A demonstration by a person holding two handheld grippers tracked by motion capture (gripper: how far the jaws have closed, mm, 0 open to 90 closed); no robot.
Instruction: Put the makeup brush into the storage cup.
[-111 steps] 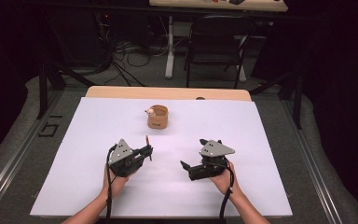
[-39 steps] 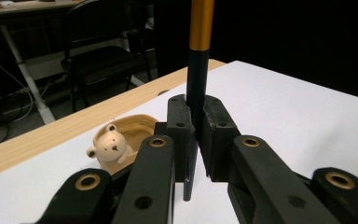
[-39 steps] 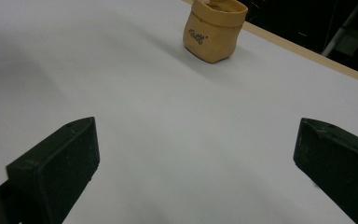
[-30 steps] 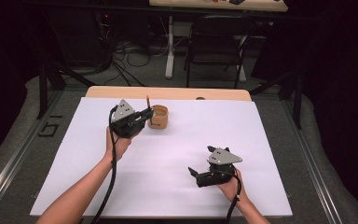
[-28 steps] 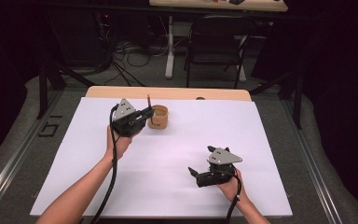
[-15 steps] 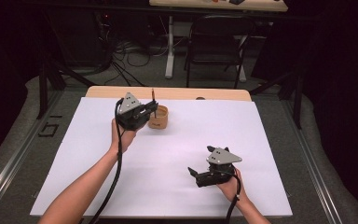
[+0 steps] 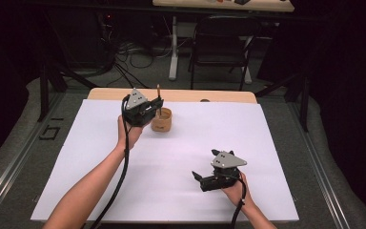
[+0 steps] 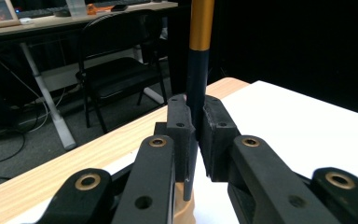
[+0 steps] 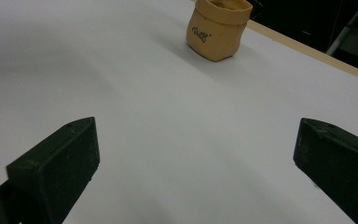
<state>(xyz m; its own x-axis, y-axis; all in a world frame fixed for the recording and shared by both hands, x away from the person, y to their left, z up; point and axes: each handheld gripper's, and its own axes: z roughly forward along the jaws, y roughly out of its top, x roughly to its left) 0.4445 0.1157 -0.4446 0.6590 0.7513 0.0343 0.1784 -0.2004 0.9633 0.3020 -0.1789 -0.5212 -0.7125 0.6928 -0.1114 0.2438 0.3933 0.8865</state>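
At the far side of the white-covered table (image 7: 181, 143), our left tongs (image 7: 158, 104) have carried the slim black, gold-banded pen (image 8: 196, 84), clamped upright, over the small tan pot (image 7: 161, 119); lowering comes next. Right tongs (image 7: 201, 177) rest wide open, empty.

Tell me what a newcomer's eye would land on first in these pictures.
First, the left gripper, shut on an upright dark pen with a gold band, right above the small tan pouch near the table's far edge. Next, the right gripper, jaws wide open and empty, low over the white sheet on the near right.
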